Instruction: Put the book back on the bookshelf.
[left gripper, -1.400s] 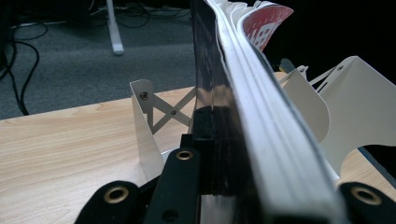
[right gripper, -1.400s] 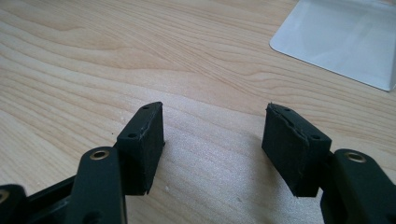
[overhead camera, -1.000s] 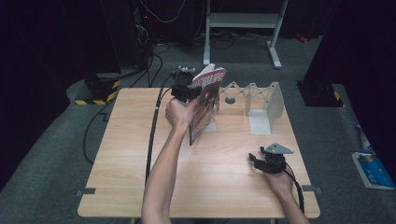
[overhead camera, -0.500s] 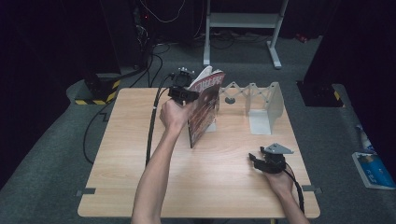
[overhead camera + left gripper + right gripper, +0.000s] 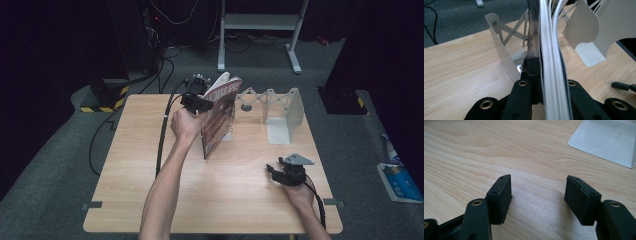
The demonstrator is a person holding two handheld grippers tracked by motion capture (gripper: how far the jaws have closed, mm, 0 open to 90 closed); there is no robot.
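Note:
A magazine (image 5: 220,120) with a red and white cover stands on edge on the table, top leaning back. My left gripper (image 5: 200,102) is shut on its upper edge, and its jaws have just closed a little tighter on it. In the left gripper view the page edges (image 5: 549,50) run up between the jaws of that gripper (image 5: 546,75). A white metal folding rack (image 5: 280,107) stands just behind and to the right of the magazine. My right gripper (image 5: 272,172) rests on the table at the front right. Its pads (image 5: 501,197) are apart with nothing between them.
The rack's end plates (image 5: 504,50) (image 5: 596,27) stand either side of the magazine in the left gripper view. A white base plate (image 5: 609,142) lies ahead of the right gripper (image 5: 537,195). Black cable (image 5: 162,135) trails off the table's back left. Bare wooden tabletop (image 5: 130,180) stretches across the front left.
The magazine in my left gripper has turned slightly, showing more of its cover, and the left elbow has swung left. The right gripper has not moved.

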